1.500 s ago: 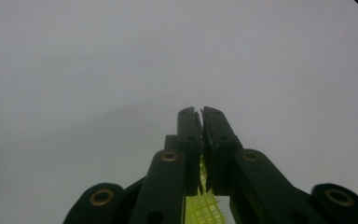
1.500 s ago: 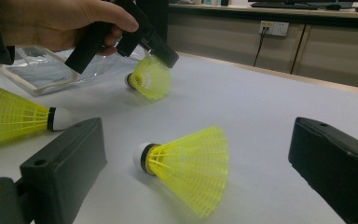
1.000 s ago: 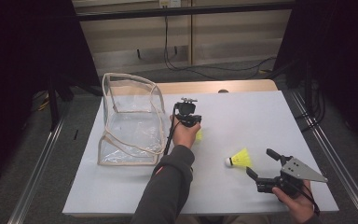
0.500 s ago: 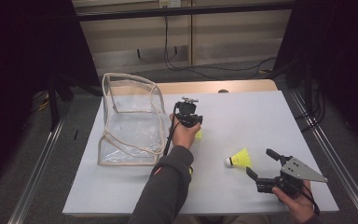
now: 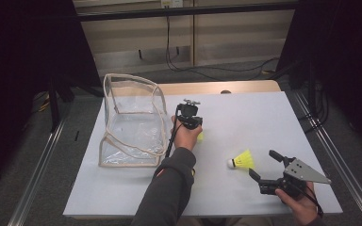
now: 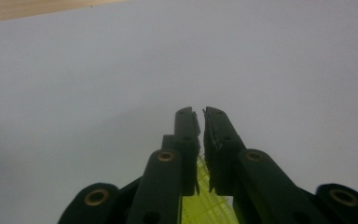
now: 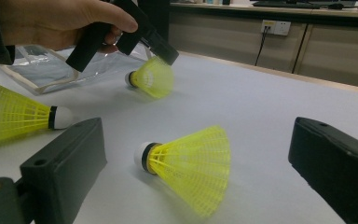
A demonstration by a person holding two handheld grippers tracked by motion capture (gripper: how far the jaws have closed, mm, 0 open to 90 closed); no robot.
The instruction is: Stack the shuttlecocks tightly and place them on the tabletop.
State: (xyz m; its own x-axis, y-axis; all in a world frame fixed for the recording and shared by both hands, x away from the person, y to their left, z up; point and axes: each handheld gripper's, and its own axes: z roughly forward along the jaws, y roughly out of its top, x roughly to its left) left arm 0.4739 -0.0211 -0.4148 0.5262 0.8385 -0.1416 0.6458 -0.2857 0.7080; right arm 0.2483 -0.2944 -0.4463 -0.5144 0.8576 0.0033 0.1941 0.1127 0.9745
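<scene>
My left gripper (image 5: 198, 133) points down at the white table, right of the clear bag (image 5: 132, 122). Its jaws have just been closing and now stand shut on the skirt of a yellow shuttlecock (image 7: 151, 77); yellow mesh (image 6: 205, 200) shows between the jaws (image 6: 201, 112). A second yellow shuttlecock (image 5: 242, 160) lies on its side just in front of my right gripper (image 5: 261, 163), which is open. In the right gripper view this shuttlecock (image 7: 186, 163) sits between the wide-spread jaws, untouched. A third shuttlecock (image 7: 18, 114) lies at the left of that view.
The clear bag with its beige trim stands open on the left half of the white table (image 5: 264, 117). A wooden strip (image 5: 226, 87) runs along the far edge. Metal rails flank the table, and cables hang behind it.
</scene>
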